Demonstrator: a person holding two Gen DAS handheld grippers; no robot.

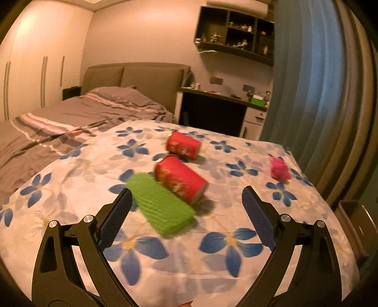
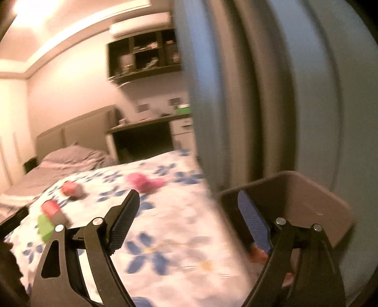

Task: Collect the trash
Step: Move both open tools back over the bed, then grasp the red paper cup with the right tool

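Bed [image 1: 212, 271] w/ white cover, blue flower print. On it: two red cans [image 1: 180, 181] [image 1: 183, 144] on their sides near the middle, green flat block [image 1: 160, 204] touching the nearer can, pink crumpled item [image 1: 279, 168] toward right edge.

Bedroom, warm ceiling light: grey-bedded bed [image 1: 78, 113] w/ padded headboard [image 1: 139, 81] at 10 o'clock, wardrobe doors [image 1: 35, 70] at 9, dark wall shelf [image 1: 236, 30] w/ figurines under AC unit [image 1: 238, 6] at 1, desk [image 1: 219, 104] below it, blue curtain [image 1: 314, 82] at 3, floral sheet [image 1: 189, 248] at 6.
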